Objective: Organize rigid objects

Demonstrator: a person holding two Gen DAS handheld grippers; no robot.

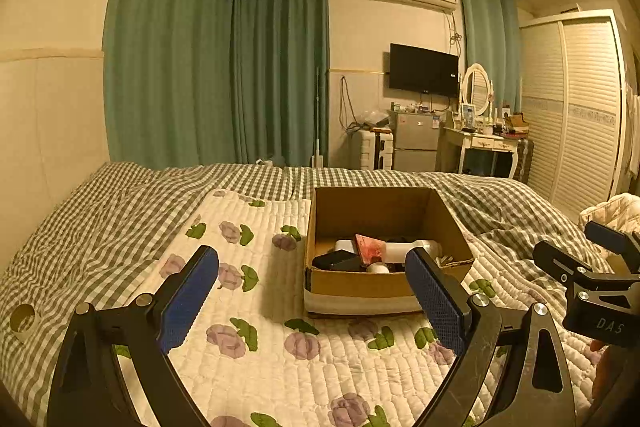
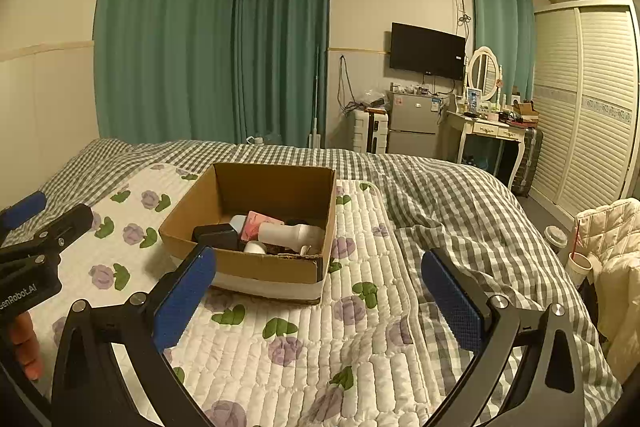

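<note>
An open cardboard box [image 1: 352, 283] [image 2: 260, 267] sits on a floral quilt on the bed. Inside lie a black case [image 1: 336, 261] [image 2: 216, 235], a pink packet [image 1: 370, 247] [image 2: 254, 225], a white bottle [image 1: 412, 250] [image 2: 296, 234] and a small white cap [image 2: 255, 247]. My left gripper [image 1: 312, 299] is open and empty, hovering just in front of the box. My right gripper [image 2: 318, 301] is open and empty, to the right of the box's near corner. Each gripper shows at the edge of the other's view, the right gripper [image 1: 592, 267] and the left gripper [image 2: 36, 227].
A grey checked duvet [image 2: 460, 203] covers the bed around the floral quilt [image 1: 280, 355]. A roll of tape [image 1: 22, 319] lies on the bed at far left. A chair with a cream jacket [image 2: 612, 259] and cups [image 2: 578, 265] stands on the right. A wardrobe, dresser and fridge line the far wall.
</note>
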